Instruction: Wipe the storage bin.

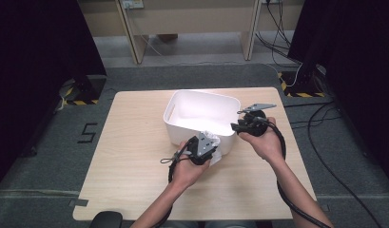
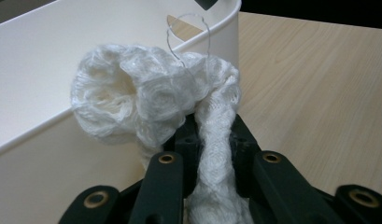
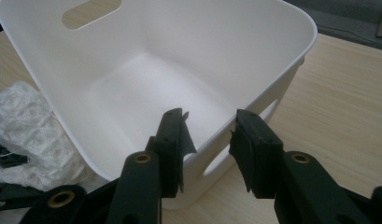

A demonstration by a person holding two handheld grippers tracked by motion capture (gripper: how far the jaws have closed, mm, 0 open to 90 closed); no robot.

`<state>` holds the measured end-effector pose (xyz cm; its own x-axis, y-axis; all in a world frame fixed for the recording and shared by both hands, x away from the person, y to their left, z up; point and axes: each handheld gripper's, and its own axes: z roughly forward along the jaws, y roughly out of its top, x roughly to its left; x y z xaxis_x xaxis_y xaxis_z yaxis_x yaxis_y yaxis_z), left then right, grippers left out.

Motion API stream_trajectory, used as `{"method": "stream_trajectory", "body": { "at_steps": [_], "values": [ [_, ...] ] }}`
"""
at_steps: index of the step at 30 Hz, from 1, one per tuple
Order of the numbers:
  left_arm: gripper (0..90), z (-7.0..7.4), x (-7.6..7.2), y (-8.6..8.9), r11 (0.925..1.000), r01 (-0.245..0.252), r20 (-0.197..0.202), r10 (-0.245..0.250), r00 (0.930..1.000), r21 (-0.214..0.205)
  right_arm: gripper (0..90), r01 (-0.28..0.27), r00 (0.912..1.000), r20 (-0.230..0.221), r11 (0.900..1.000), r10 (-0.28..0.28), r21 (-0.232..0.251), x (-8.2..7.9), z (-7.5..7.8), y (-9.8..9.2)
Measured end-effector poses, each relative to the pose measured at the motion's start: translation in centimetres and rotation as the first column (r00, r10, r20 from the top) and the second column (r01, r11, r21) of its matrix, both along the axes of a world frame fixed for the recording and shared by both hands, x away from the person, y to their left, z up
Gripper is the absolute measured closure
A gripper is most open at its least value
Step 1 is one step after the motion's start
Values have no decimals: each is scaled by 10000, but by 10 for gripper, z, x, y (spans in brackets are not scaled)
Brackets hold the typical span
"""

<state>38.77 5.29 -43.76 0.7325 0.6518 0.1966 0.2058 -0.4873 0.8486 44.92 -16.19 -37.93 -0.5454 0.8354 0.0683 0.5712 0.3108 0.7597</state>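
A white plastic bin (image 1: 201, 93) with handle slots stands in the middle of the wooden table (image 1: 130, 142). My left gripper (image 1: 205, 146) is at the bin's near wall, shut on a crumpled white lacy cloth (image 1: 213, 141). In the left gripper view the cloth (image 2: 142, 98) bunches above the jaws of the left gripper (image 2: 215, 123) and runs down between them, against the bin's outer wall (image 2: 48, 154). My right gripper (image 1: 236, 127) is at the bin's right near corner. In the right gripper view the right gripper (image 3: 209, 126) straddles the bin's rim (image 3: 254, 100) with a visible gap; the bin's inside is bare.
The cloth (image 3: 30, 130) also lies bunched at the left in the right gripper view, outside the bin. Bare tabletop (image 1: 135, 190) spreads left of and in front of the bin. Beyond the table are grey floor, cables (image 1: 325, 156) and desk legs (image 1: 135, 42).
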Motion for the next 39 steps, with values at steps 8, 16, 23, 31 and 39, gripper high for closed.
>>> {"method": "stream_trajectory", "body": {
  "at_steps": [8, 16, 23, 31, 39],
  "values": [
    [783, -4, 0, -2, 10000, 51, -17, -50, 10000, 75, 640, 8, 10000, 1, 10000, -8, -5, 0, 0, 0],
    [783, -8, 1, -4, 9999, 109, -101, -109, 9999, 73, 640, -3, 10000, 4, 10000, 3, -12, 0, 0, 0],
    [783, -12, 0, -5, 9999, 88, -108, -87, 9999, 122, 640, 9, 10000, -13, 10000, -9, 23, 0, 0, 0],
    [783, -13, 1, -6, 9999, 86, -166, -83, 9998, 139, 639, -52, 10000, -25, 10000, 52, 8, 1, 0, -1],
    [783, -19, 2, -8, 9998, 78, -213, -74, 9997, 190, 638, -80, 9999, -65, 10000, 80, 49, 1, 0, -1]
  ]
}}
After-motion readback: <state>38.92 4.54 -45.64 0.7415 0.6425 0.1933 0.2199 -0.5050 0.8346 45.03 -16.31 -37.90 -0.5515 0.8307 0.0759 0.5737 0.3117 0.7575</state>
